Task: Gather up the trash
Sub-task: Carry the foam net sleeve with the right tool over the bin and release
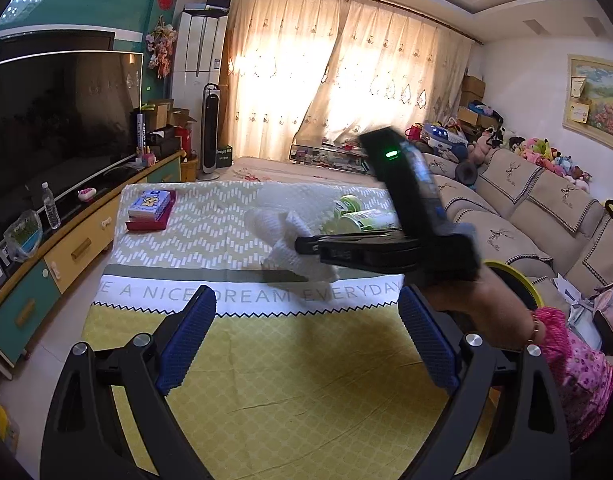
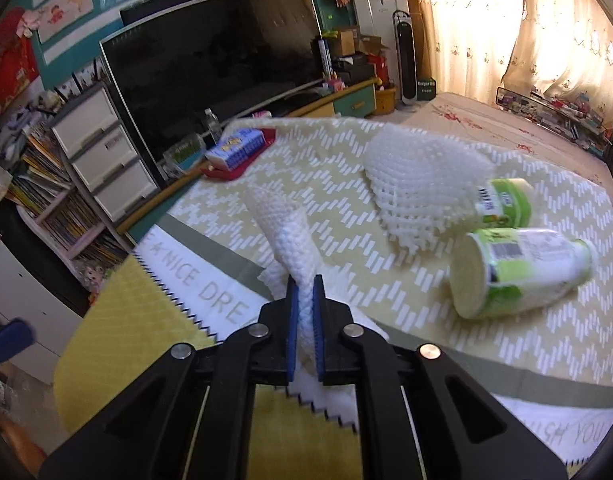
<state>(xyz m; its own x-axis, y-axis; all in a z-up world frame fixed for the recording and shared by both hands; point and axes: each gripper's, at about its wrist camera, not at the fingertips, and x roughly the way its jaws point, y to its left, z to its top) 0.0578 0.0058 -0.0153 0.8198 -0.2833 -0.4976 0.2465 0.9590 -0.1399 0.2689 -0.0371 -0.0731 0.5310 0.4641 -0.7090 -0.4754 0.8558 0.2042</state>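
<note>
Right gripper (image 2: 305, 300) angled down over the table (image 2: 234, 420), jaws clamped on a white foam net sleeve (image 2: 284, 224) at mid-table, near the lettered band. Left gripper (image 1: 306, 344) hangs low at the near edge, jaws wide apart, empty. Two green bottles (image 2: 522, 276) lie far right.

1. The left gripper (image 1: 306, 332) has black plastic arms with triangular cut-outs, round silver screws at the joints and blue ribbed pads (image 1: 188, 336)
2. The right gripper (image 2: 305, 320) is built the same; its black body carries a glowing green light
3. The person wears a pink flowered sleeve (image 1: 576, 364) and a thin bangle (image 1: 537, 326)
</note>
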